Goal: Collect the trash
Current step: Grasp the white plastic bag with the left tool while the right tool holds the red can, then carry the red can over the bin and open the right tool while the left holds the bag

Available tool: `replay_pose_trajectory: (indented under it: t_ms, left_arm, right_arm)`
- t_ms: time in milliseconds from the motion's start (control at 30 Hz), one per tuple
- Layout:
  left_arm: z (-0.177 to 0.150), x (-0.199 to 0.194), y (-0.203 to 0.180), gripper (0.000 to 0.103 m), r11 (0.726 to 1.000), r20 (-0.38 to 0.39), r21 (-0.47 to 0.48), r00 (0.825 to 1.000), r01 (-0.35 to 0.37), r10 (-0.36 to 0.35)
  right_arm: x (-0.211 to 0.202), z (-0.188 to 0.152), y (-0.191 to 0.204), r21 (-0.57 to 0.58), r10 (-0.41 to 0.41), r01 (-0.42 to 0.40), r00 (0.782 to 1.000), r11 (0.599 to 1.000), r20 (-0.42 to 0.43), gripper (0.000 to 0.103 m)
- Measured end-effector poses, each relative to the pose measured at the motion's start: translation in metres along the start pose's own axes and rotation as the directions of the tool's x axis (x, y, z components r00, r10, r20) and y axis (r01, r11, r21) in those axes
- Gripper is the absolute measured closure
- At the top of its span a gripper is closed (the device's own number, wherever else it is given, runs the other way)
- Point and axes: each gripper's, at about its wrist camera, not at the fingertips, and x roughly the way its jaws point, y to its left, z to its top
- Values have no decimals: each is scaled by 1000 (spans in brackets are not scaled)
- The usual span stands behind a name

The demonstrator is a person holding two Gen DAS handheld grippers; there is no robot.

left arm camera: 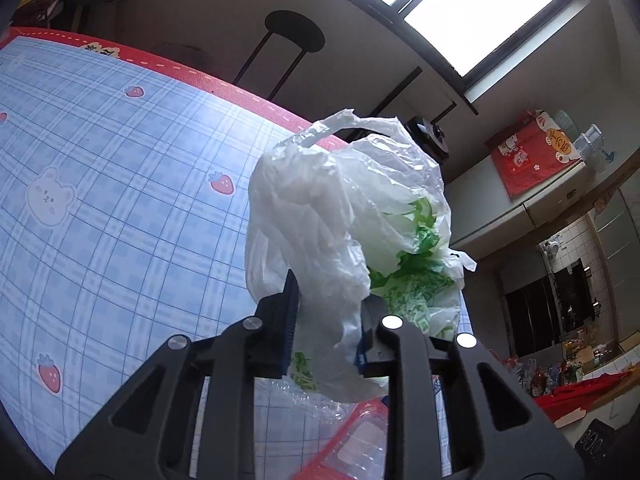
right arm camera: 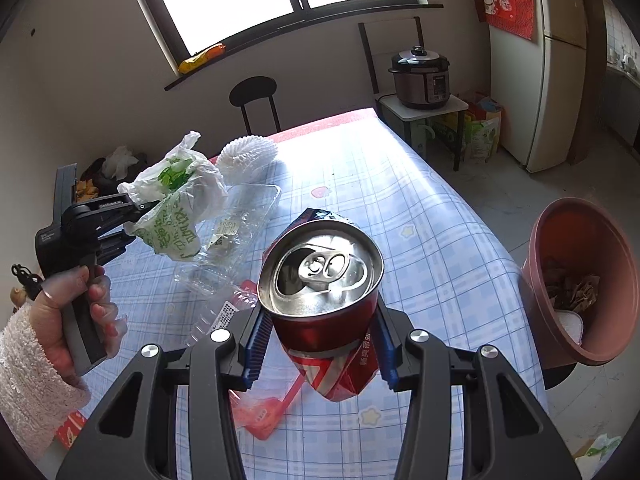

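Observation:
My left gripper is shut on a crumpled white plastic bag with green print, held up above the blue checked tablecloth. The right wrist view shows the same left gripper, held by a hand in a fluffy white sleeve, with the bag bunched at its tips. My right gripper is shut on a dented red drink can, its opened top facing the camera, above the table. A brown-red bin with trash inside stands on the floor by the table's right edge.
On the table lie a clear plastic tray, a squashed clear bottle, a red wrapper, a white foam net and a blue wrapper behind the can. A black stool, a rice cooker and a fridge stand beyond.

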Motion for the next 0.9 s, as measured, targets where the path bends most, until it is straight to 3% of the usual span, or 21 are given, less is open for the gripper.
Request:
replay_pose_trajectory:
  t_ms: [133,367,600,733,900]
  left_arm:
    - [-3,-52,2,78,1000,63,-1,998,2,-2]
    - [-19,-149,17,78,992,161,26,980,-120,115]
    - [-36,-208,16,78,969,204,66,953,-240,223]
    - [-43,-216,-15,78,965,216,118,954,-235,206]
    - [-51,-203,-74,78,973,175,182,978,-142,110]
  right_arm:
    - [-15,4,2,9,29,-30,999,1000,33,59]
    - [-55,15,-3,25,81,-85,988,996,131,59]
    - [-92,15,-25,53,98,-111,974,992,206,59]
    - [-113,13,-45,77,88,-110,965,991,247,59]
    - [-144,14,-82,105,59,-96,950,990,307,59]
